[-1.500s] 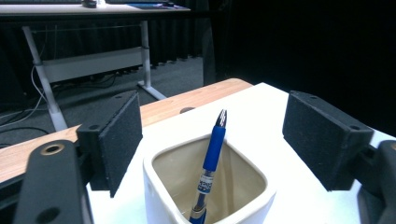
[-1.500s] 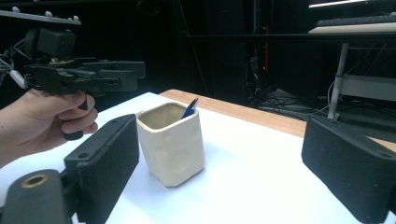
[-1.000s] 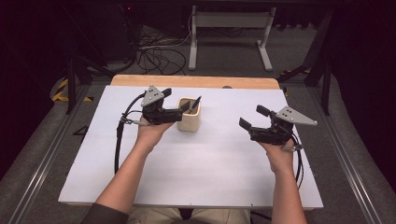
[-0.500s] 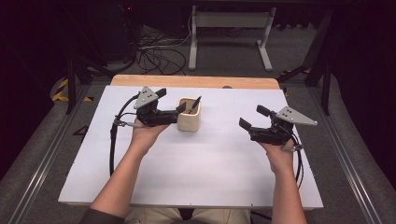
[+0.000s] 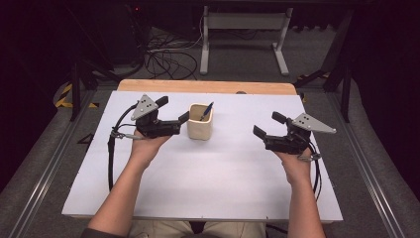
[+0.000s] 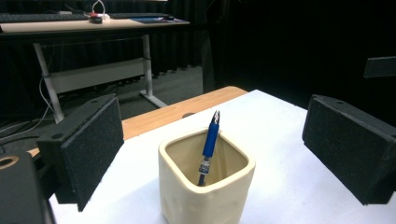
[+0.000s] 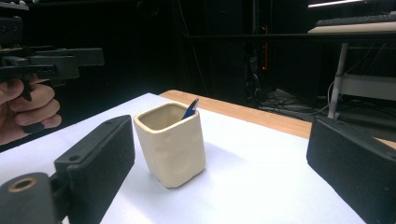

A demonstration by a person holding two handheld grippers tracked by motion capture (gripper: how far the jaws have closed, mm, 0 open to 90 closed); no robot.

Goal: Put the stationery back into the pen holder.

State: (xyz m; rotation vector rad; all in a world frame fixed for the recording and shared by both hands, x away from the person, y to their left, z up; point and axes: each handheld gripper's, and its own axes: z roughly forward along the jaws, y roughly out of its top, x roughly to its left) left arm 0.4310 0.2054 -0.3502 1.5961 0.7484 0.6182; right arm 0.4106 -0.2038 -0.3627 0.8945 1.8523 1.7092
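Left gripper point(image 5: 185, 119): my jaws stand apart, just at the cup's 9 o'clock, holding nothing.
Right gripper point(image 5: 265, 128): jaws apart too, well off at its 3 o'clock.
Cup point(image 5: 200, 122): mid-table; glazed ceramic, so probably stiff, weighty, slippery (breakable); I'd clamp two flat walls, low.
Pen point(image 6: 208, 147): leans inside; light, thin, take the upper barrel.
Table point(image 5: 208, 173): white, flat.

Both arms are bare, with no sleeves. Each hand has a black gripper point(image 5: 175, 119) with a grey three-cornered plate on top. The right gripper point(image 5: 266, 125) trails a black cable too
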